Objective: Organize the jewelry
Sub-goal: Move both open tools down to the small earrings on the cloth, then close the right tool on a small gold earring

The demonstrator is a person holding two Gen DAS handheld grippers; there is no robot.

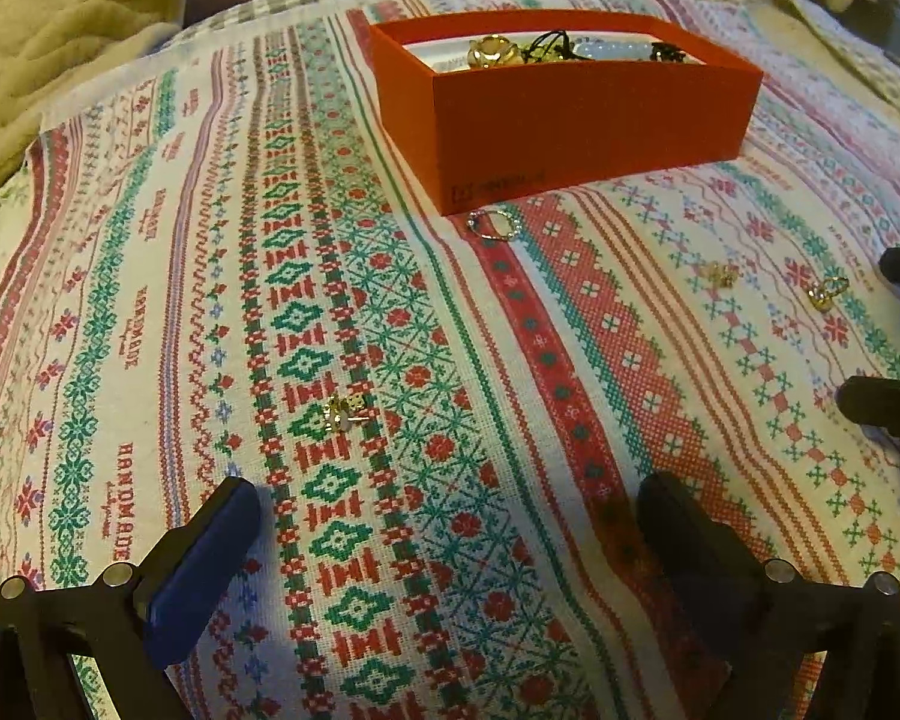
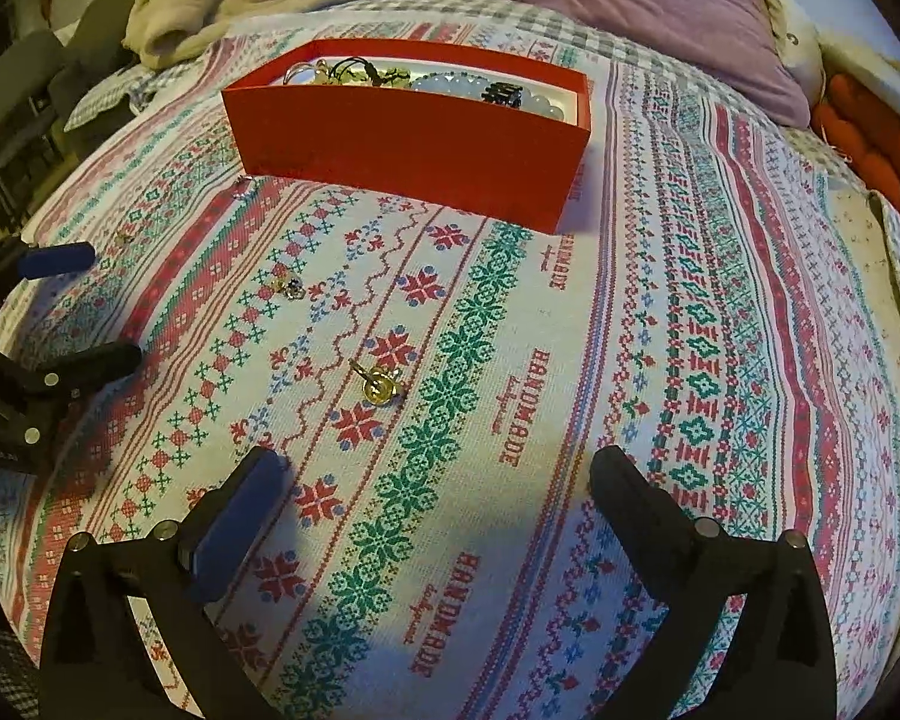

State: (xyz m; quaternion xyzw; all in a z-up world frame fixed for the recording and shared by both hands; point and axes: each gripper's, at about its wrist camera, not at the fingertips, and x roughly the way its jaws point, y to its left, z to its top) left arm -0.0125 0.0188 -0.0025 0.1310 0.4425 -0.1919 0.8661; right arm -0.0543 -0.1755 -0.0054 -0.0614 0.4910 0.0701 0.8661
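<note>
A red box (image 1: 570, 120) (image 2: 402, 150) stands on the patterned cloth and holds several jewelry pieces (image 1: 498, 51) (image 2: 462, 84). A silver hoop (image 1: 494, 223) (image 2: 244, 187) lies at the box's near corner. A gold earring (image 1: 345, 411) lies just ahead of my open, empty left gripper (image 1: 450, 504). Two gold pieces (image 1: 721, 274) (image 1: 827, 293) lie to the right. In the right wrist view a gold ring (image 2: 381, 387) lies ahead of my open, empty right gripper (image 2: 444, 474), and another small piece (image 2: 288, 287) lies further left.
The patterned cloth (image 1: 150, 330) (image 2: 720, 360) covers a bed. A beige blanket (image 1: 48, 30) and a purple pillow (image 2: 600, 0) lie behind the box. Orange fabric (image 2: 876, 138) is at the far right. The left gripper's fingers (image 2: 60, 261) show at the left edge of the right wrist view.
</note>
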